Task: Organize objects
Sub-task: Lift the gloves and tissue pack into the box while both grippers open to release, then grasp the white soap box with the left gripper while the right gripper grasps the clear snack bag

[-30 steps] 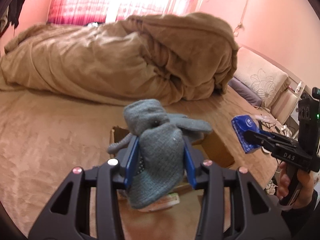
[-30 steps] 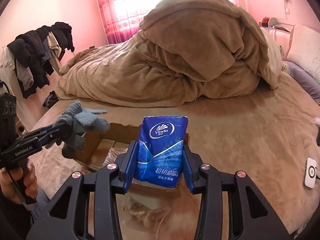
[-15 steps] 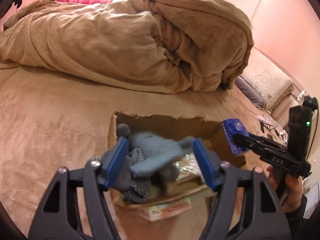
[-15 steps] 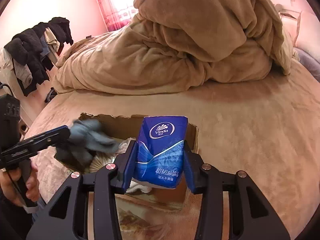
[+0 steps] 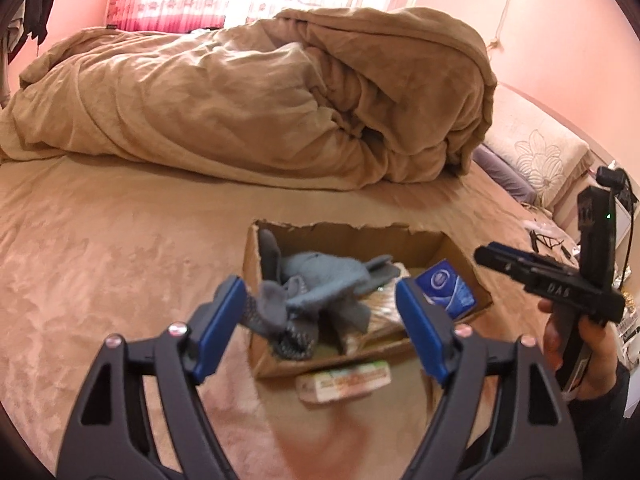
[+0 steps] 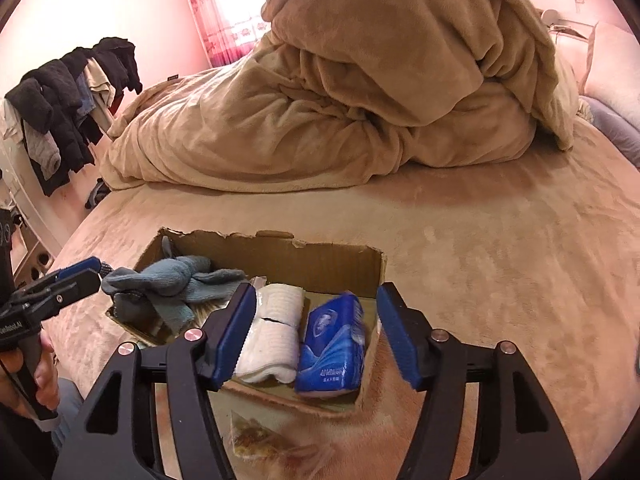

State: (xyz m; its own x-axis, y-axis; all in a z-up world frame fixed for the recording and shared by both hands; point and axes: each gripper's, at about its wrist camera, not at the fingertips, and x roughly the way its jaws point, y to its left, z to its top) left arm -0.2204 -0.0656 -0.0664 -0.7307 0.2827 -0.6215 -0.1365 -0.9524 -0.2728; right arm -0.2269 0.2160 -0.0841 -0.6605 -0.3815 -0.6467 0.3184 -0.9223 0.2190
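left gripper (image 5: 320, 320) fingers (image 5: 222, 322) spread wide over the cardboard box (image 5: 452, 248) on the bed (image 5: 100, 240); grey gloves (image 5: 316, 284) and a blue tissue pack (image 5: 444, 288) lie inside.

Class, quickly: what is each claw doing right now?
Left claw: open, empty; the grey gloves lie in the cardboard box.
Right claw: open, empty; the blue tissue pack lies in the box.

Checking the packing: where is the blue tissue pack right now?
The blue tissue pack lies inside the cardboard box, at its right end, beside the white rolled cloth.
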